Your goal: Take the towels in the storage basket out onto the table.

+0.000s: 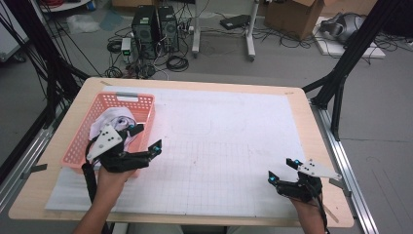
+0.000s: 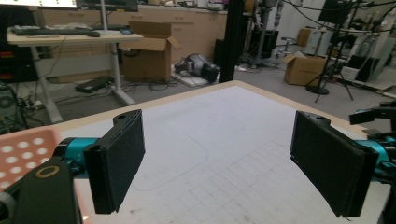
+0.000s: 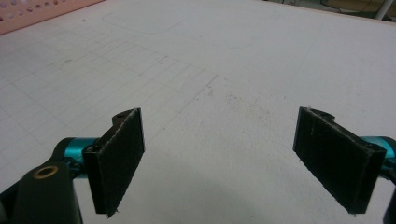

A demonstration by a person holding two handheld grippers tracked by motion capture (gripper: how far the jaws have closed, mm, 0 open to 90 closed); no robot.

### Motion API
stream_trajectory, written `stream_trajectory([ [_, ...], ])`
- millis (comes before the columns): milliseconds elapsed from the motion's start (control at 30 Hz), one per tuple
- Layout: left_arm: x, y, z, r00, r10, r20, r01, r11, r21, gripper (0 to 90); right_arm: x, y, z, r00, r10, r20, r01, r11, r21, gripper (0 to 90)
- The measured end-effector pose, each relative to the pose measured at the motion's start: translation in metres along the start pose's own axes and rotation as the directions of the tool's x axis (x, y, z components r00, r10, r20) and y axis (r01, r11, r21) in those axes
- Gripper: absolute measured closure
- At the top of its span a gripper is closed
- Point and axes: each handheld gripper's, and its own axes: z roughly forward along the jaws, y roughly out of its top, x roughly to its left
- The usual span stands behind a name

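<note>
Cloth lies in the basket at far left; left gripper hovers beside it, wide open and empty, ready to reach. Right gripper waits near right, likewise open and empty.

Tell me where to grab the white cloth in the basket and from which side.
Take the white cloth by its raised bunched fold near the middle, coming straight down from above. It lies crumpled inside the pink basket, whose walls likely block a sideways approach. The left tool, jaws open, is at the basket's near right corner, so it seems best placed.
</note>
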Motion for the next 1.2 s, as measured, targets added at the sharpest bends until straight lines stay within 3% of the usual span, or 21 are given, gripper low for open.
stream_trajectory([
  [233, 0.039, 0.007, -0.009, 0.9957, -0.027, -0.089, 0.031, 0.9982, 0.051, 18.3, 0.001, 0.000, 0.002, 1.0000, -0.002, -0.003, 0.002, 1.000, 0.006, 15.3],
  [433, 0.075, 0.007, -0.008, 0.9812, -0.023, -0.191, 0.050, 0.9892, 0.138, 17.8, 0.000, 0.000, 0.002, 0.9999, -0.011, -0.002, 0.011, 1.000, 0.006, 15.2],
  [467, 0.088, 0.003, -0.006, 0.9727, -0.026, -0.231, 0.067, 0.9828, 0.172, 17.7, 0.000, 0.000, 0.002, 0.9999, -0.013, 0.000, 0.013, 1.000, 0.006, 15.3],
  [500, 0.088, 0.003, -0.006, 0.9727, -0.026, -0.231, 0.067, 0.9828, 0.172, 17.7, 0.000, 0.000, 0.002, 0.9999, -0.013, 0.000, 0.013, 1.000, 0.006, 15.3],
  [533, 0.094, 0.000, -0.004, 0.9675, -0.031, -0.251, 0.082, 0.9774, 0.195, 17.8, 0.001, 0.000, 0.003, 1.0000, -0.006, -0.002, 0.006, 1.000, 0.007, 15.2],
  [567, 0.105, -0.006, -0.001, 0.9613, -0.032, -0.274, 0.101, 0.9652, 0.241, 17.9, 0.001, 0.000, 0.002, 1.0000, -0.004, -0.001, 0.004, 1.000, 0.011, 15.3],
  [600, 0.105, -0.006, -0.001, 0.9613, -0.032, -0.274, 0.101, 0.9652, 0.241, 18.0, 0.001, 0.000, 0.002, 1.0000, -0.004, -0.001, 0.004, 1.000, 0.011, 15.3],
  [633, 0.109, -0.009, 0.000, 0.9564, -0.032, -0.290, 0.111, 0.9600, 0.257, 18.0, 0.001, 0.000, 0.002, 1.0000, -0.003, -0.004, 0.003, 1.000, 0.014, 15.3],
  [667, 0.118, -0.015, 0.001, 0.9477, -0.038, -0.317, 0.133, 0.9491, 0.285, 18.0, 0.000, 0.000, 0.002, 0.9999, -0.010, -0.001, 0.010, 1.000, 0.010, 15.2],
  [700, 0.118, -0.015, 0.001, 0.9477, -0.038, -0.317, 0.133, 0.9491, 0.285, 18.0, 0.000, 0.000, 0.002, 0.9999, -0.010, -0.001, 0.010, 1.000, 0.010, 15.2],
  [833, 0.131, -0.022, 0.005, 0.9323, -0.032, -0.360, 0.161, 0.9293, 0.333, 18.0, -0.001, -0.001, 0.002, 1.0000, -0.006, 0.002, 0.006, 1.000, 0.012, 15.3],
  [900, 0.135, -0.026, 0.007, 0.9256, -0.033, -0.377, 0.180, 0.9154, 0.360, 18.0, 0.000, -0.001, 0.002, 1.0000, -0.003, 0.001, 0.003, 1.000, 0.014, 15.3],
  [1000, 0.139, -0.032, 0.012, 0.9227, -0.014, -0.385, 0.189, 0.8879, 0.420, 18.0, 0.000, -0.001, 0.003, 1.0000, -0.007, -0.002, 0.007, 1.000, 0.016, 15.3],
  [1033, 0.140, -0.035, 0.013, 0.9194, -0.005, -0.393, 0.194, 0.8746, 0.444, 18.0, 0.000, -0.001, 0.003, 1.0000, -0.007, -0.002, 0.007, 1.000, 0.016, 15.3],
  [1067, 0.141, -0.038, 0.015, 0.9118, 0.012, -0.411, 0.201, 0.8587, 0.471, 18.7, 0.000, -0.001, 0.003, 1.0000, -0.008, -0.003, 0.008, 1.000, 0.017, 15.3],
  [1133, 0.144, -0.043, 0.021, 0.8857, 0.037, -0.463, 0.235, 0.8245, 0.515, 17.8, 0.001, -0.001, 0.004, 1.0000, -0.004, -0.003, 0.004, 1.000, 0.020, 15.2],
  [1200, 0.147, -0.047, 0.025, 0.8875, 0.023, -0.460, 0.260, 0.8002, 0.541, 17.2, 0.001, -0.001, 0.004, 1.0000, -0.005, -0.005, 0.006, 1.000, 0.018, 15.3],
])
